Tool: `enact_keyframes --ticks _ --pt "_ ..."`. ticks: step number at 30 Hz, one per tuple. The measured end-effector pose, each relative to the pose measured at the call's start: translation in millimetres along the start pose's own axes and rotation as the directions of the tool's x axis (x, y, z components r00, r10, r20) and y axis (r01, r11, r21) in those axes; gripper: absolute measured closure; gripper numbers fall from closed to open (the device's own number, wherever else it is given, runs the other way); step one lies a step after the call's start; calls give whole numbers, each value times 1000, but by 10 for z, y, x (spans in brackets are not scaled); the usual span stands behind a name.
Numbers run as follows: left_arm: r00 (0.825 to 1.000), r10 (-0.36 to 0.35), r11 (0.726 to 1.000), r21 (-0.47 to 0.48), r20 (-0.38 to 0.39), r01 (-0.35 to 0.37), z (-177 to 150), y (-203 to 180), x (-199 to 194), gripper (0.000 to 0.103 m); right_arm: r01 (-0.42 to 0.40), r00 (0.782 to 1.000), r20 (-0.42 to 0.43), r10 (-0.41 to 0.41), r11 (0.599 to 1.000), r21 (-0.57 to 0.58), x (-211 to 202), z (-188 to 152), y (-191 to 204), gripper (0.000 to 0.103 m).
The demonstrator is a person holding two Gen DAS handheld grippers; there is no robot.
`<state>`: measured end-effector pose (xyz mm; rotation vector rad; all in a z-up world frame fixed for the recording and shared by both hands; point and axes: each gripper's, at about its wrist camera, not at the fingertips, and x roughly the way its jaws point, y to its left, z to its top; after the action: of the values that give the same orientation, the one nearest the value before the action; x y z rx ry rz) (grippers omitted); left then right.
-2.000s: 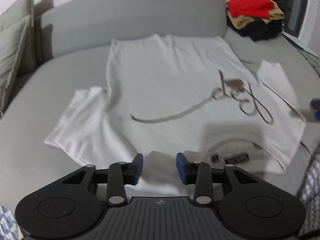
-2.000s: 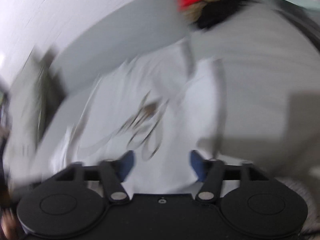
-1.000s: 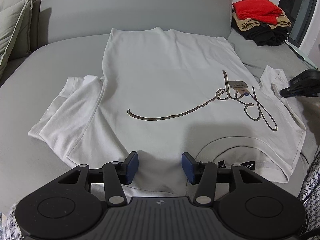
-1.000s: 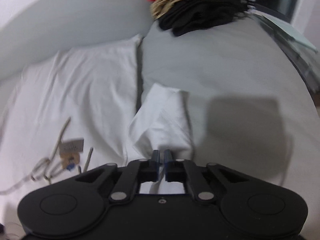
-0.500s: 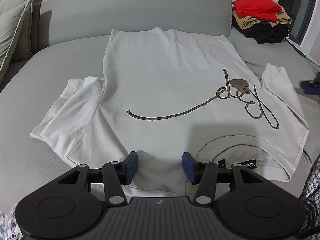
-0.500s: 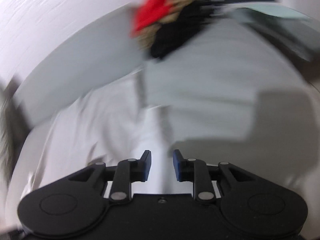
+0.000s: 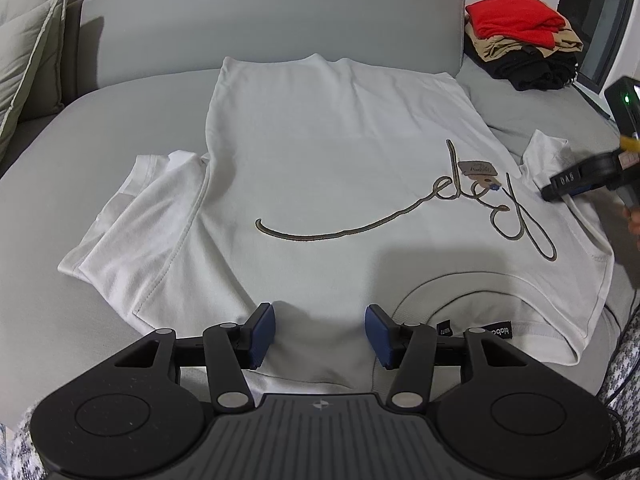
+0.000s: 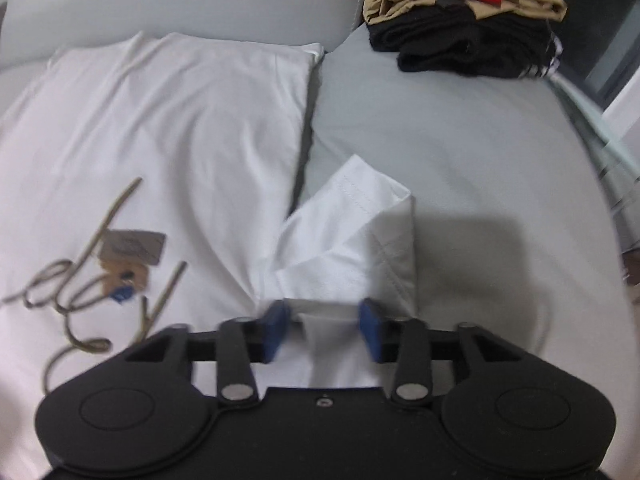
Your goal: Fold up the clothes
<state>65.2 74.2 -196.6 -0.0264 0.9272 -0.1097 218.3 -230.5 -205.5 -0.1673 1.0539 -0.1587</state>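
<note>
- Left wrist view: white T-shirt (image 7: 328,168) spread front-up on the grey sofa (image 7: 100,120), collar nearest the camera, hem toward the backrest.
- Left tool (image 7: 320,334): jaws spread, hanging over the shoulder area beside the collar; nothing lies between the pads (image 7: 262,330).
- Right tool (image 8: 322,330): jaws partly apart after just opening; the crumpled right sleeve (image 8: 360,232) lies between them, apparently not pinched.
- Hang tag (image 8: 132,246): resting on the chest, over the script print (image 7: 460,204).
- Progress, as judged: garment laid out and mostly flattened; no fold yet made. The left sleeve (image 7: 132,220) lies spread out to the side, a little wrinkled.
- Remaining: sleeves turned inward, sides folded, body doubled over.
- Folded pile (image 7: 520,36), red on top, at the far end of the sofa: likely finished items.
</note>
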Motion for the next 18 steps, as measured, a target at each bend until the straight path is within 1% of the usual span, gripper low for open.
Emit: enact_keyframes --ticks 1,2,4,5,7,10,13,14,16,18 --pt "1000 -3 1000 -3 0 3 1 6 0 51 -4 1000 9 4 1000 21 -39 -16 -42 89" --pt "1000 -5 1000 -4 0 5 1 6 0 51 -29 999 21 27 997 73 -90 -18 -131 98" --pt "1000 -6 1000 -4 1 6 -1 1 0 51 -84 996 55 75 979 185 -176 -19 -342 101" --pt "1000 -7 1000 -4 1 7 -2 0 -2 51 -118 991 87 98 959 259 -227 -36 -502 101" --pt "1000 -10 1000 -6 2 10 -5 1 -7 51 -187 978 162 132 895 404 -394 -139 -825 101" --pt "1000 -14 1000 -12 3 15 -4 5 -5 51 -255 962 237 138 769 587 -531 -334 -1305 101" --pt "1000 -13 1000 -9 3 13 -8 -5 2 51 -265 962 238 136 686 678 -494 -530 -1597 101" --pt "1000 -11 1000 -6 3 11 -10 -7 0 50 -267 961 242 131 660 703 -496 -603 -1655 103" --pt "1000 -10 1000 -2 5 10 -21 -10 -10 50 -270 961 249 119 604 750 -499 -748 -1771 103" --pt "1000 -10 1000 1 6 10 -30 -8 -19 50 -312 950 275 150 536 784 -479 -864 -1866 100"
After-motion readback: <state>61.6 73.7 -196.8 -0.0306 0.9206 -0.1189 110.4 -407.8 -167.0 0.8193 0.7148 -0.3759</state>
